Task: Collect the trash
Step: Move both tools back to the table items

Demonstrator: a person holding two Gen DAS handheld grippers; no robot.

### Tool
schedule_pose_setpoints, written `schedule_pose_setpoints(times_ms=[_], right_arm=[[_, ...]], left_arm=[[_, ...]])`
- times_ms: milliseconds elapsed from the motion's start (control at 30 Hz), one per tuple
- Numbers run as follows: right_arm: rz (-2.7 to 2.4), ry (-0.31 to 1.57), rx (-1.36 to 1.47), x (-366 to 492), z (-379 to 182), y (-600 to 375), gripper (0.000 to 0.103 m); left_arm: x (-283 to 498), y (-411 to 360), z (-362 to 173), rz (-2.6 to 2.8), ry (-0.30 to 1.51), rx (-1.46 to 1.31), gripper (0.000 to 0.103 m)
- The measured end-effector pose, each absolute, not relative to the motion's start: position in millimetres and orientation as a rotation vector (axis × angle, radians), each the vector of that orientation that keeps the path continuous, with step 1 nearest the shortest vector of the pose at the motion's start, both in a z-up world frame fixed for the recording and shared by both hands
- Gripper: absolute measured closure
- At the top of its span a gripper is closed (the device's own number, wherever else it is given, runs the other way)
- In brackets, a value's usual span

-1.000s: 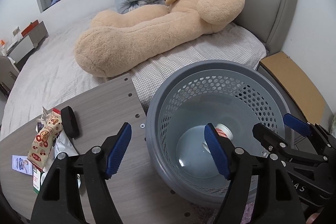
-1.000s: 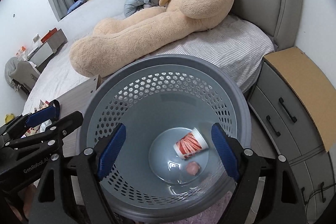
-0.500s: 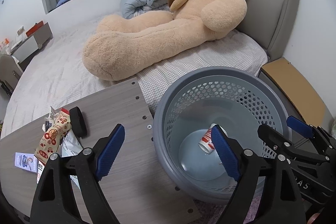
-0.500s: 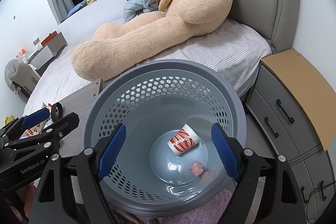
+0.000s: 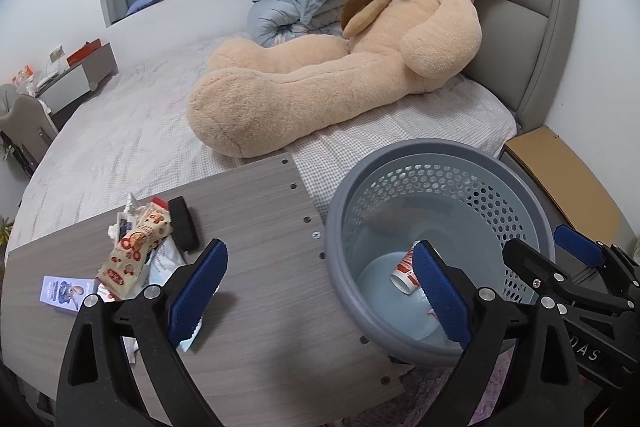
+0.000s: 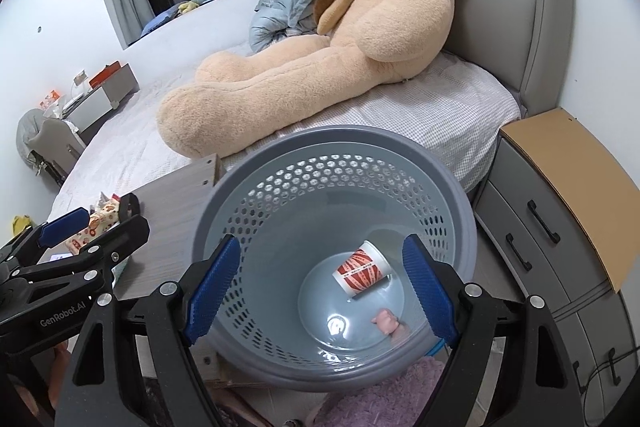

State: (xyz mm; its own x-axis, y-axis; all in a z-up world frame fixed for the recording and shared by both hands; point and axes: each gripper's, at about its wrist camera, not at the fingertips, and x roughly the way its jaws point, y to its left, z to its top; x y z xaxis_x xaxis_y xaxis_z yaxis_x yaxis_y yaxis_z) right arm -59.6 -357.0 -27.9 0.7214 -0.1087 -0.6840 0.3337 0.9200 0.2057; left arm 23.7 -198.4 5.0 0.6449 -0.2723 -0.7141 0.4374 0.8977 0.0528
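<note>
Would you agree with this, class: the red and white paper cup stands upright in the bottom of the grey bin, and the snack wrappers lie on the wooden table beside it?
Not quite. The paper cup does not stand upright; it lies on its side in the bottom of the grey bin, as the right wrist view shows. The snack wrappers do lie on the wooden table beside it.

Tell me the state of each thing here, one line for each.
Bin: upright, nearly empty.
Cup: on its side in the bin.
Wrappers: piled on the table.
Left tongs: opening, nothing between.
Right tongs: open, empty.
</note>
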Motion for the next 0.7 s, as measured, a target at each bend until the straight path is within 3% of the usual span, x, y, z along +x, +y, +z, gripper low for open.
schedule_pose_setpoints(times_ms=[700], right_arm=[[-0.043, 0.742, 0.258, -26.0, -30.7, -245.2, 0.023]], left_arm=[[34.4, -36.2, -4.9, -0.122, 0.777, 0.108, 0.007]])
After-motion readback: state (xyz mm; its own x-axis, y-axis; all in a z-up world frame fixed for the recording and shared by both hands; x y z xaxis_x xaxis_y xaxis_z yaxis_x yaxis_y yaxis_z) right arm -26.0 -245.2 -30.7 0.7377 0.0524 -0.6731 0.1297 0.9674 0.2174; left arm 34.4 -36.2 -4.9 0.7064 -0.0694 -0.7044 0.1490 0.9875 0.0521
